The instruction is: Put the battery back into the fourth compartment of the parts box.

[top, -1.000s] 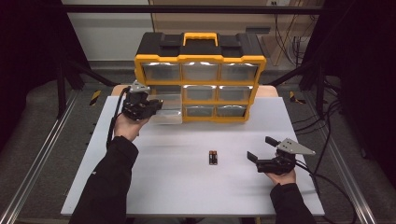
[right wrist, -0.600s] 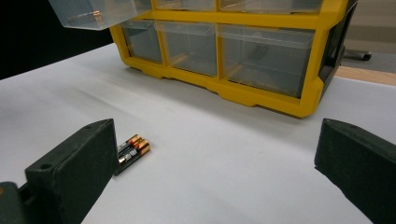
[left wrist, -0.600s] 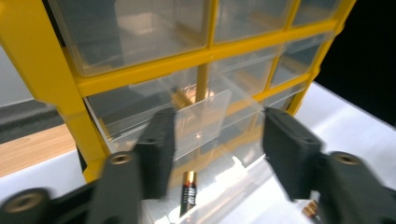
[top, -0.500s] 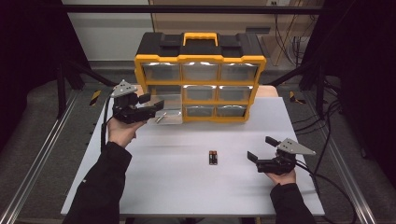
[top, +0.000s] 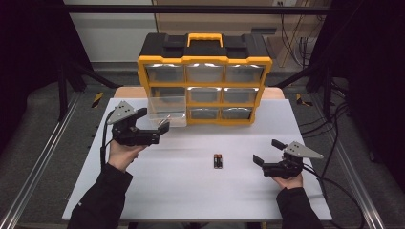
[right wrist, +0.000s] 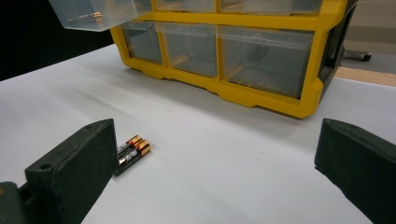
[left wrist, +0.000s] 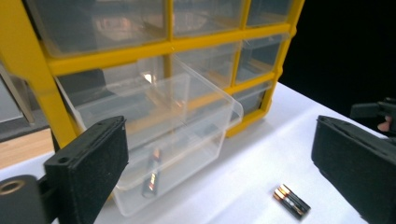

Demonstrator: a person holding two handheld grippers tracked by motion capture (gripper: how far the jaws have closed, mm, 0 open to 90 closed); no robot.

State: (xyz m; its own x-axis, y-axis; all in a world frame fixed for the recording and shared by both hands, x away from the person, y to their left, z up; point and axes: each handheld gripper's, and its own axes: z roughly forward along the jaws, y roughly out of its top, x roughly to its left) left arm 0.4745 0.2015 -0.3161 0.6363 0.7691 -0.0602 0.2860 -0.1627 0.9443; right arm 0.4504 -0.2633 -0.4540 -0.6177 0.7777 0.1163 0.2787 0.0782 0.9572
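Note:
A yellow and black drawer organizer [top: 204, 62] stands at the back of the white table [top: 191, 191]. Its clear left middle drawer [top: 166, 110] is pulled out, and one battery [left wrist: 153, 172] lies inside. Two batteries [top: 218, 161] lie side by side on the table in front of the organizer. My left gripper [top: 152, 120] is open just in front of the drawer, apart from it, jaws wide [left wrist: 219, 140]. My right gripper [top: 267, 151] rests open on the table to the right of the two batteries [right wrist: 132, 149], with nothing between its jaws.
The other drawers [top: 242, 74] of the organizer are shut. Cables [top: 334, 162] trail off the table's right side. Metal rails [top: 38, 162] run along the floor on the left.
My left gripper has let go of the drawer and drawn back toward the person, leaving the drawer pulled out. The right gripper and the two batteries have not moved.

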